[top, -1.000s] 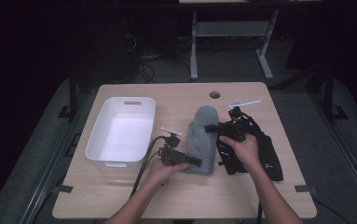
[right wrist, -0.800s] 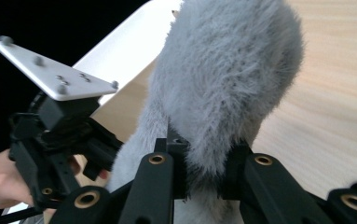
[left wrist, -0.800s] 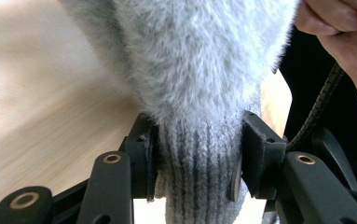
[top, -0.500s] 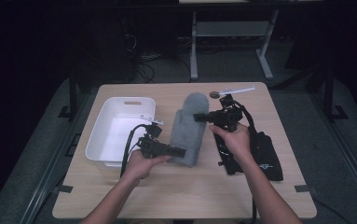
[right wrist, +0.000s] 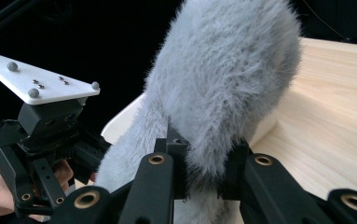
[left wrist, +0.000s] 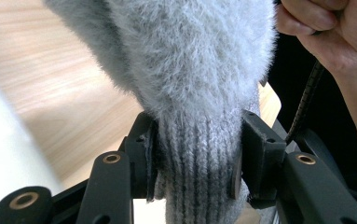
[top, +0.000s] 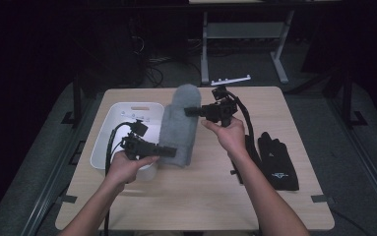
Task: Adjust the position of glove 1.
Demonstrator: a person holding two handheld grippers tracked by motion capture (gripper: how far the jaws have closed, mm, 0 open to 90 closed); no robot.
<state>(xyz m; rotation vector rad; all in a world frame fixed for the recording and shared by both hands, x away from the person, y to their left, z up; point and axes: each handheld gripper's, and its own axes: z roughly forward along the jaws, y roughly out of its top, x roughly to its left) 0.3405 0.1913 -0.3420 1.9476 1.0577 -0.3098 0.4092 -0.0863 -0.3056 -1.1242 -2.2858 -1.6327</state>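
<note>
A fluffy grey mitten (top: 180, 124) hangs in the air over the table, held at both ends. My left gripper (top: 169, 151) is shut on its ribbed cuff (left wrist: 199, 158), with the pads pressed against both sides of the knit. My right gripper (top: 188, 111) is shut on the fuzzy upper part of the mitten (right wrist: 223, 88), pinching the fur between its jaws. In the right gripper view the left gripper's body (right wrist: 45, 135) with its white marker plate stands at the left. A black glove (top: 277, 160) lies flat on the table at the right.
A white tub (top: 108, 142) stands on the left half of the wooden table (top: 201, 196), right beside the mitten. A black cable runs from the right gripper down past the black glove. Dark floor and a metal frame lie beyond the far edge.
Both grippers have lifted the grey mitten off the table and carried it leftward, toward the white tub. The black glove stayed where it lay.
</note>
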